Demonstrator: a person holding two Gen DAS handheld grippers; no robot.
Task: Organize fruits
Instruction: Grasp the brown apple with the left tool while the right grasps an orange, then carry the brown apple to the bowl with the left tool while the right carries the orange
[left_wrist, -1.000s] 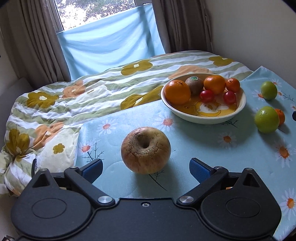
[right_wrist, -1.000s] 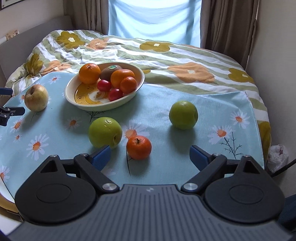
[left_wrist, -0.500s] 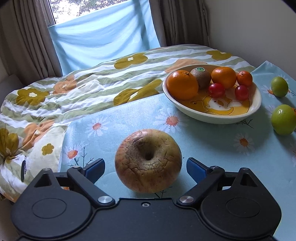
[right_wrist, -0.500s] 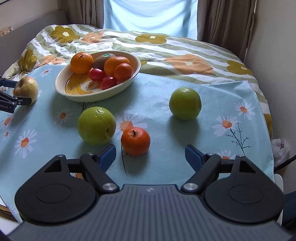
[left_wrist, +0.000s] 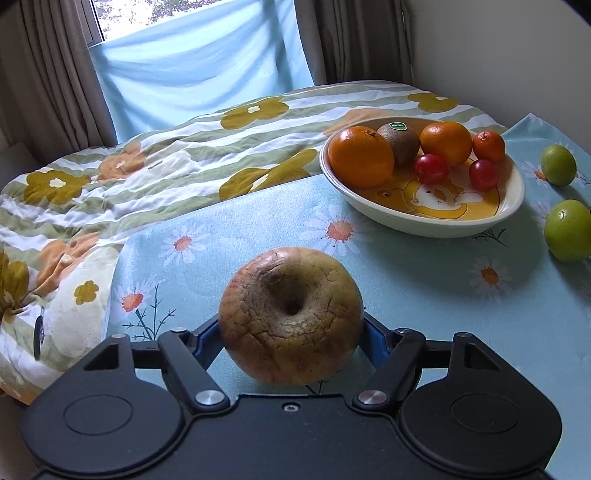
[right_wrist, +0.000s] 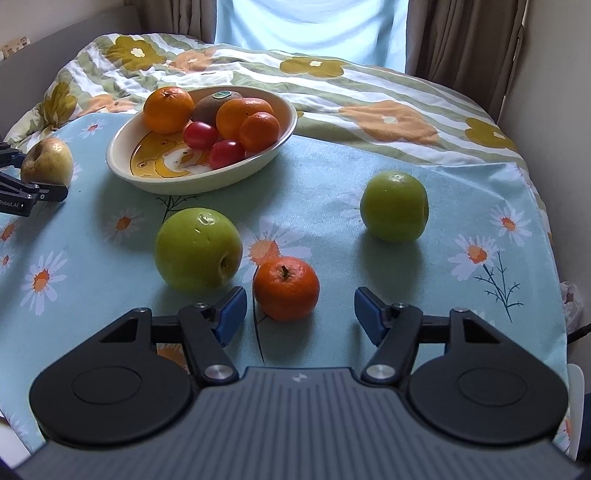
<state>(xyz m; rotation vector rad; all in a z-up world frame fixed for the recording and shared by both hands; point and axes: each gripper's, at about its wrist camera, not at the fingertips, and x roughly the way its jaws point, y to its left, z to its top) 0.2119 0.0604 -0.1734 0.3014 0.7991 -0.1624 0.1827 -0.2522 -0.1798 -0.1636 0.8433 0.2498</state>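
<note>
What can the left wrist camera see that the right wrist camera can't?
Only the left wrist camera shows the window glass above the blue curtain. Only the right wrist camera shows the right hand-held gripper, open, its jaws just closing toward a small orange. Both show the bowl of fruit, the green apples, and the left hand-held gripper, which has just closed onto the brown apple.

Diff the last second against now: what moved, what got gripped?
Both grippers advanced with jaws closing. The left gripper now has its pads against the brown apple. The right gripper has narrowed around the tangerine, pads not yet touching. The bowl and green apples stayed put.
</note>
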